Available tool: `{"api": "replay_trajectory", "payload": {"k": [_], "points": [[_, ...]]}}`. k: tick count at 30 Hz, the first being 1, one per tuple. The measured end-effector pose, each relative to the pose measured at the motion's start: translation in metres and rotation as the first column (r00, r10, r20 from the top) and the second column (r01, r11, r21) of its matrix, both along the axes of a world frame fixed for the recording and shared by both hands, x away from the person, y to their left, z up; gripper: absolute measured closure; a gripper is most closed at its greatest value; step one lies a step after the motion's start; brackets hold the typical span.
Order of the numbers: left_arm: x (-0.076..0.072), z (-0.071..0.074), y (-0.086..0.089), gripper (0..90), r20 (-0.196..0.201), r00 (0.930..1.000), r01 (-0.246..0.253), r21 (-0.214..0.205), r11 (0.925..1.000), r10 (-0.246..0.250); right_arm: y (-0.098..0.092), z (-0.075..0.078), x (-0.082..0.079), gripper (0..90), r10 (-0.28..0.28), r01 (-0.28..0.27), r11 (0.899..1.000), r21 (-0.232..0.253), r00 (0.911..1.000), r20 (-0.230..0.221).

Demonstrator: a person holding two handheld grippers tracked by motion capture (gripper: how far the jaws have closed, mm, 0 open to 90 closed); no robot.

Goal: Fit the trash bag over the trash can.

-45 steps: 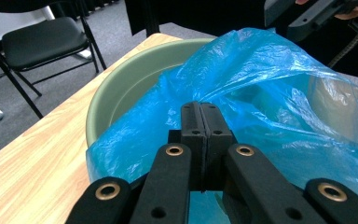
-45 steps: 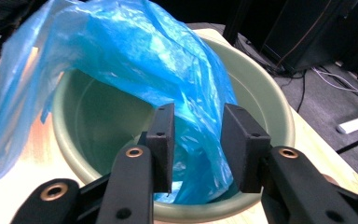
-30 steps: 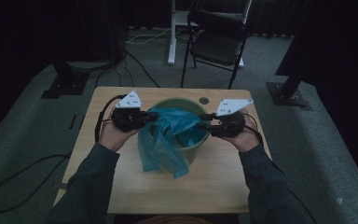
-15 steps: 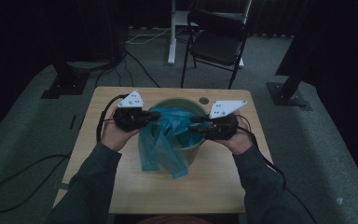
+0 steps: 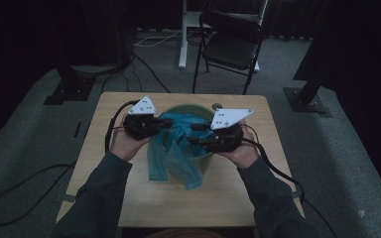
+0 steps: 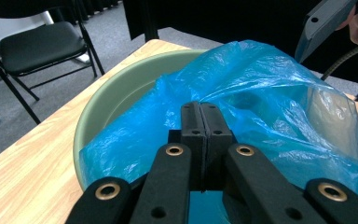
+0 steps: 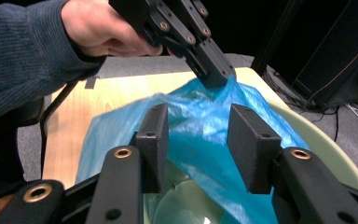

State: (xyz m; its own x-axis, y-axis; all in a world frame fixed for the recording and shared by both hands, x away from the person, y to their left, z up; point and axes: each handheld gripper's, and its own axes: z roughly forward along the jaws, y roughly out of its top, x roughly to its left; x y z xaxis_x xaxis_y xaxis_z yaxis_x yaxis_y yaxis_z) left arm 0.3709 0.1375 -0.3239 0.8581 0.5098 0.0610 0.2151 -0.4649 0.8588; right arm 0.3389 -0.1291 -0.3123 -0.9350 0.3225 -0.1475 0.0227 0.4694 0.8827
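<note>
Clamping the blue plastic bag point(image 6: 261, 93) at its edge, the left gripper point(image 6: 200, 121) has its jaws pressed together on the film. The right gripper point(image 7: 198, 140) stands released; its jaws have just been opening, bag film loose between them. The bag drapes over the green bucket point(image 5: 181, 110) on the desk point(image 5: 104, 104), its tail hanging toward the person.

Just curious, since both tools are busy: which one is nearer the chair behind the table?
Right. The right gripper works over the green bin's right side, more nearly in line with the chair; the left gripper, pinching the blue bag, sits farther left.
</note>
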Motion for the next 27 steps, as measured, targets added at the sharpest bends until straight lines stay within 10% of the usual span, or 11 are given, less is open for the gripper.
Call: {"api": "replay_trajectory", "payload": {"k": [7, 12, 27], "points": [[0.000, 0.000, -0.002, 89.7, 0.000, 1.0000, -0.005, -0.011, 0.9999, 0.005, 0.013, -0.001, -0.005, 51.3, -0.077, 0.080, 0.996, -0.034, 0.9948, 0.067], [-0.001, 0.002, 0.001, 89.7, 0.004, 0.9998, -0.018, -0.015, 0.9997, 0.018, 0.019, -0.010, -0.002, 58.1, -0.172, 0.189, 0.974, -0.122, 0.9749, 0.142], [0.002, 0.002, 0.012, 89.7, -0.003, 0.9982, -0.059, -0.028, 0.9979, 0.059, 0.003, -0.015, 0.017, 88.1, -0.250, 0.267, 0.945, -0.187, 0.9622, 0.108]]}}
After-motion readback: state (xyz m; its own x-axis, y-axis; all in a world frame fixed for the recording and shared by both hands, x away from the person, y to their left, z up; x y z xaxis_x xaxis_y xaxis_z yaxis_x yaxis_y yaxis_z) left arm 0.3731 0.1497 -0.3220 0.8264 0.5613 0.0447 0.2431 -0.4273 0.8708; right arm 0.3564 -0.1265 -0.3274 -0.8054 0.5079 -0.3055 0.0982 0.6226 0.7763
